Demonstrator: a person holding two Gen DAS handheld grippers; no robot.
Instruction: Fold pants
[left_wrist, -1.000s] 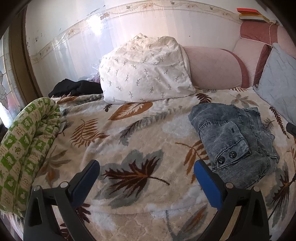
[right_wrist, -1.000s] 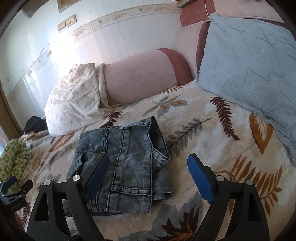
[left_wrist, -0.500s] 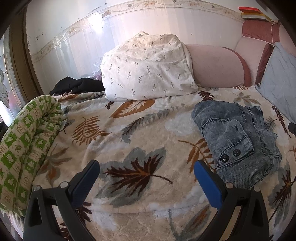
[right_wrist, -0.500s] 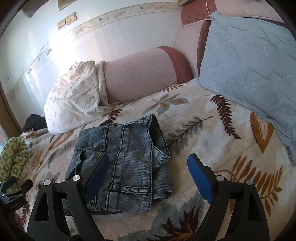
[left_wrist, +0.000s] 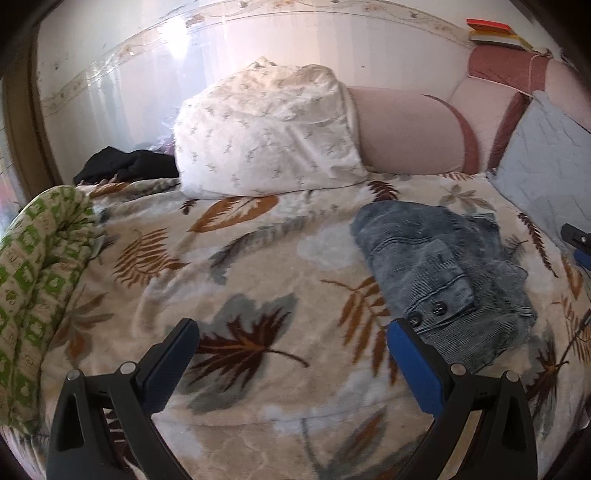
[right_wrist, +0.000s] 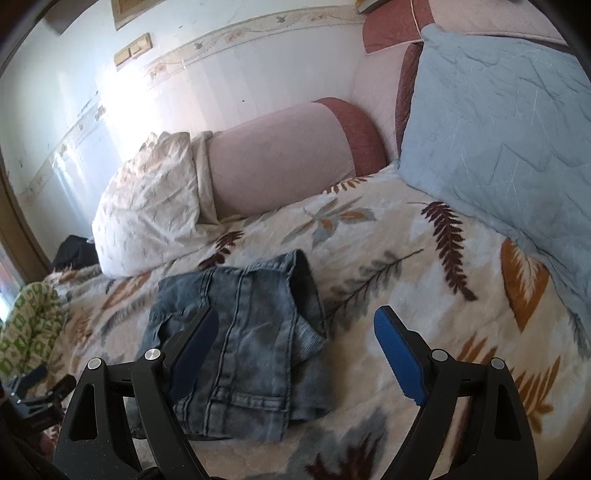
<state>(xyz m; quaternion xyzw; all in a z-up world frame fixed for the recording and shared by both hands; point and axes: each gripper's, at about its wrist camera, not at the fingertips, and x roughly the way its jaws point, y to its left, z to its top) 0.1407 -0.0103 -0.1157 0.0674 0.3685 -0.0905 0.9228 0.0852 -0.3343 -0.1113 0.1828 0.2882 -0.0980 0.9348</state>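
The blue denim pants (left_wrist: 439, 273) lie folded into a compact bundle on the leaf-patterned bedspread (left_wrist: 258, 295); a flap with two dark buttons faces up. In the right wrist view the pants (right_wrist: 251, 332) lie just ahead of me. My left gripper (left_wrist: 291, 354) is open and empty, above the bedspread to the left of the pants. My right gripper (right_wrist: 295, 343) is open and empty, its left finger over the near part of the bundle. The right gripper's tip shows at the left view's right edge (left_wrist: 578, 242).
A white patterned pillow (left_wrist: 266, 136) and a pink bolster (left_wrist: 406, 133) lean on the back wall. A light blue quilted cushion (right_wrist: 509, 122) stands at the right. A green-and-white rolled blanket (left_wrist: 33, 277) lies at the left edge, with dark clothing (left_wrist: 122, 166) behind it.
Both grippers have drifted slightly, so the pants and pillows sit a little lower in both views. The pants have not moved. Both grippers stay open.
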